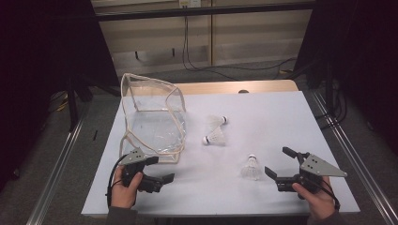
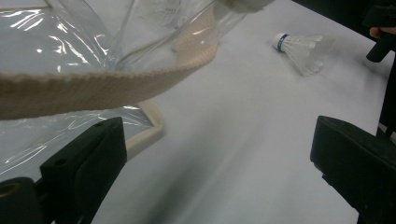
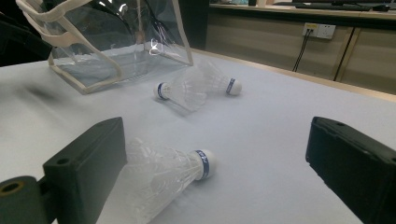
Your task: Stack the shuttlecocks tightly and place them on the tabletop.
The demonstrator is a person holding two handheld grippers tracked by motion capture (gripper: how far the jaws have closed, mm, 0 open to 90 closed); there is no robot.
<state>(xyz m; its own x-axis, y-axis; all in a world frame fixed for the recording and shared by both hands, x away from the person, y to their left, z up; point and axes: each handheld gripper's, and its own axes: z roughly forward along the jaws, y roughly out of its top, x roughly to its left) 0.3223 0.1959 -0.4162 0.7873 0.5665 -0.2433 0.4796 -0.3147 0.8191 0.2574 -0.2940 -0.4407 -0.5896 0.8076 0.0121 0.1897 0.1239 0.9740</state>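
Observation:
A clear plastic bag (image 1: 152, 117) with beige trim stands open on the left of the white table (image 1: 272, 108). Three white shuttlecocks lie to its right: two close together (image 1: 218, 121) (image 1: 214, 138), and one nearer the front (image 1: 251, 168). My left gripper (image 1: 163, 168) is open just in front of the bag's near corner. In the left gripper view the bag's beige strap (image 2: 93, 86) crosses above the jaws. My right gripper (image 1: 276, 161) is open just right of the front shuttlecock (image 3: 163, 179), which lies by its left jaw.
The table's wooden back edge (image 1: 225, 87) shows behind the white sheet. Metal rails (image 1: 56, 164) run along both sides on the floor. Cables (image 1: 197, 65) hang down the back wall. The right half of the sheet is bare.

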